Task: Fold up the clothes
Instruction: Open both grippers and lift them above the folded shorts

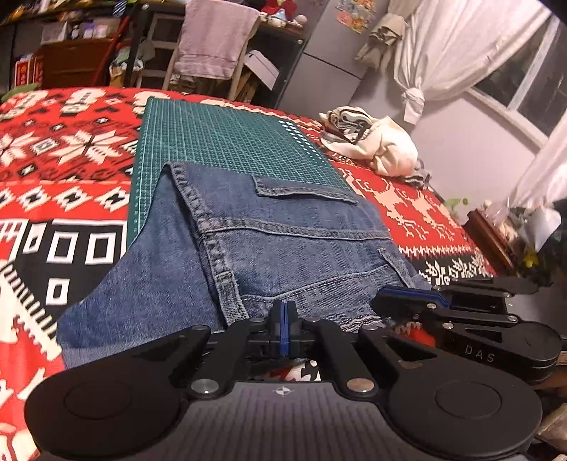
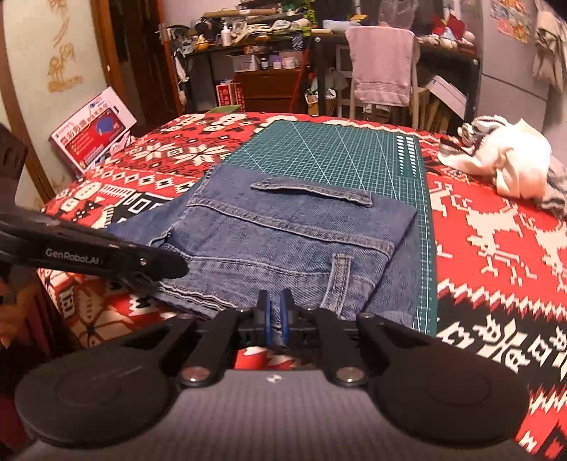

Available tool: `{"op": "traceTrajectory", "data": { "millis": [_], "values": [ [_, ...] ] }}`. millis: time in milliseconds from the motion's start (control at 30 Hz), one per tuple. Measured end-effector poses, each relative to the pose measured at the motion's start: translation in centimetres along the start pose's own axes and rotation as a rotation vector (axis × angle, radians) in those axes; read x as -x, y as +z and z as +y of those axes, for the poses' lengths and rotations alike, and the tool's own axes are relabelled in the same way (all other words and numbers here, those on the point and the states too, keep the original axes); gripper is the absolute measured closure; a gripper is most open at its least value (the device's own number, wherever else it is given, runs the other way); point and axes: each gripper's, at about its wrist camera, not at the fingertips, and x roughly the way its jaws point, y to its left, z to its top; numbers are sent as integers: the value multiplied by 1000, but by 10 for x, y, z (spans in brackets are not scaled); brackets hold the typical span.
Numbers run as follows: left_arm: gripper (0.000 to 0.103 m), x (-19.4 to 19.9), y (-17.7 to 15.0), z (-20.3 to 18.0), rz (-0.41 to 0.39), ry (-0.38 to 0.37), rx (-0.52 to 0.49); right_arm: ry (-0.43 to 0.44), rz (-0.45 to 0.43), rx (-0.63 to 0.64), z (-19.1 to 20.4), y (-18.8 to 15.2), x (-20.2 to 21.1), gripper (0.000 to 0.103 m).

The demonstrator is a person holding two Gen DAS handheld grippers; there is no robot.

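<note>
The folded blue denim jeans (image 2: pixel 283 244) lie on the near end of the green gridded cutting mat (image 2: pixel 340 149), which lies on the red patterned blanket (image 2: pixel 496 227). To the mat's right sits a crumpled cream garment (image 2: pixel 510 159). Behind stands a towel-draped chair (image 2: pixel 384 71).

A lived-in bedroom; a red patterned woven blanket (image 2: pixel 496 227) covers the bed; a pink towel (image 2: pixel 382 64) drapes a chair; cluttered dark shelves (image 2: pixel 262 32) behind.
</note>
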Motion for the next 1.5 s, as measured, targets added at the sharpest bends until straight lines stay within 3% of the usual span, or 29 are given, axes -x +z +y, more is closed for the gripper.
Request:
{"op": "traceTrajectory", "data": {
  "millis": [367, 633, 700, 767, 900, 933, 1100, 1200, 1300, 1500],
  "values": [
    [100, 12, -6, -3, -11, 32, -36, 2, 29, -14, -2, -1, 9, 100],
    [101, 30, -9, -11, 19, 55, -38, -12, 11, -92, -14, -7, 34, 94],
    [101, 36, -9, -13, 8, 42, -24, -26, 5, -120, -20, -7, 39, 83],
    [100, 42, -6, -15, -5, 37, -17, -39, -2, -140, -26, -6, 45, 80],
    [68, 51, 3, -22, -28, 36, -33, -35, -17, -152, -29, 3, 57, 62],
    [65, 53, 5, -25, -34, 42, -46, -36, -19, -140, -29, 6, 60, 59],
    [52, 58, 14, -37, -38, 111, -133, -34, -34, -91, -25, 22, 74, 20],
    [44, 62, 20, -42, -40, 158, -152, -22, -30, -79, -24, 29, 77, 8],
    [39, 65, 23, -46, -46, 201, -174, -14, -25, -77, -22, 34, 79, 1],
    [19, 73, 25, -51, -66, 286, -180, -84, 30, -77, -18, 40, 78, 1]
  ]
}}
